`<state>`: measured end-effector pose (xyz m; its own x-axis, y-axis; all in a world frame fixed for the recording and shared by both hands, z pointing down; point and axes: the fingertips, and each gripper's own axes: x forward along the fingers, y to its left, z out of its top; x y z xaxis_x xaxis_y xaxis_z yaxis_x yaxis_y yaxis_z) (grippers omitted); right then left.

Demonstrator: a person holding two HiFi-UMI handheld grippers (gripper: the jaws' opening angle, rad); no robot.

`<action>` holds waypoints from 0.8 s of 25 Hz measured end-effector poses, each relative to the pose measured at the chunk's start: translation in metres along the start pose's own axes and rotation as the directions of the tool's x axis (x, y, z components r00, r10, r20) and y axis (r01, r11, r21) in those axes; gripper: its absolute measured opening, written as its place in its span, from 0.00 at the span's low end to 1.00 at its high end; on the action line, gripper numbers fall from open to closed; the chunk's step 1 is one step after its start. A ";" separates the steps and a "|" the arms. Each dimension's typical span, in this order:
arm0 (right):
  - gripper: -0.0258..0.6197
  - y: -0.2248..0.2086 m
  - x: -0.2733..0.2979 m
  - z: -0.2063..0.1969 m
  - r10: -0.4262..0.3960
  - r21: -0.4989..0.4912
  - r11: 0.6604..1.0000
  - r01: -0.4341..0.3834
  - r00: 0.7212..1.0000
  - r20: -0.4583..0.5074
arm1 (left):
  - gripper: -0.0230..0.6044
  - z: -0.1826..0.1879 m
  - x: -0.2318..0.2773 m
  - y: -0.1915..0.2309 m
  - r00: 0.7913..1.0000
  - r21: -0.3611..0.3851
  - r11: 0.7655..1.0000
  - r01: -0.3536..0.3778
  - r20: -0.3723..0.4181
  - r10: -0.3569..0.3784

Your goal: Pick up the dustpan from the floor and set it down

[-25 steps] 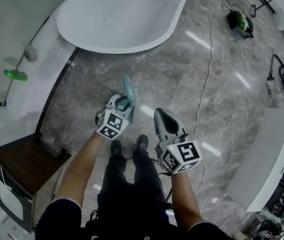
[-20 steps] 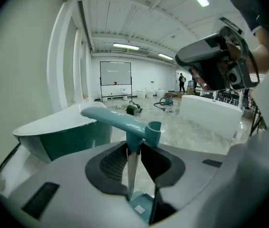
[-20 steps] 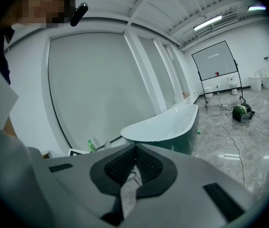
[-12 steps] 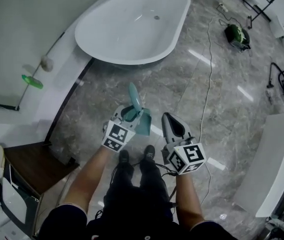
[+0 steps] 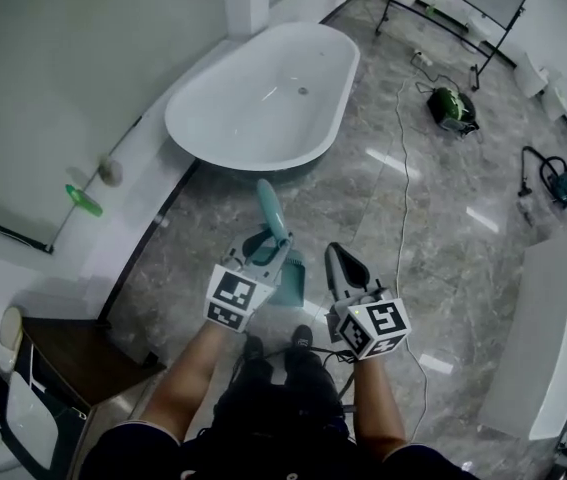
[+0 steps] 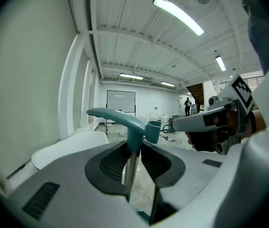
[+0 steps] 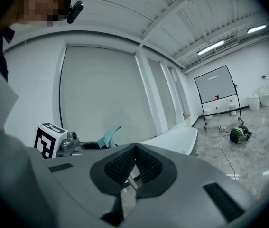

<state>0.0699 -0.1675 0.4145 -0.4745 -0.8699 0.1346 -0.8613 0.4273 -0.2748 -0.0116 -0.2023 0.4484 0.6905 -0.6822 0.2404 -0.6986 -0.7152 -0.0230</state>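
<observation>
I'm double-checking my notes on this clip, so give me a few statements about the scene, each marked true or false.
1. The bathtub is white. True.
2. The left gripper grips the dustpan by its handle. True.
3. The dustpan lies in the bathtub. False: it hangs in the air from the left gripper.
4. The right gripper holds a brush. False: its fingers are together with nothing between them.

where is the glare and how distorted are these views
Head view: bright streaks of glare lie on the glossy floor, and the bathtub bows with the wide lens. Left gripper view: a fisheye circle with black corners, the ceiling lamp blown out, the dustpan handle sharp. Right gripper view: the same black corners, even light.
</observation>
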 end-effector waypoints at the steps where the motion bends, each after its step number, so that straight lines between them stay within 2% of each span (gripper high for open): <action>1: 0.05 0.004 -0.004 0.004 0.001 -0.014 1.000 -0.001 1.000 0.006 | 0.21 0.009 -0.007 -0.002 1.000 0.000 1.000 -0.001 0.008 0.001; 7: 0.05 0.032 -0.025 0.020 0.014 -0.065 0.998 -0.012 0.999 0.045 | 0.21 0.037 -0.048 -0.015 0.999 -0.014 1.000 -0.004 0.039 0.004; 20: 0.05 0.083 -0.039 0.035 0.073 -0.127 0.990 -0.063 0.994 0.076 | 0.21 0.055 -0.101 -0.028 0.997 -0.030 0.999 -0.013 0.073 0.015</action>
<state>0.0236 -0.1069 0.3535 -0.5213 -0.8524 0.0414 -0.8456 0.5095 -0.1592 -0.0517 -0.1218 0.3710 0.6919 -0.7020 0.1688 -0.7126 -0.7016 0.0030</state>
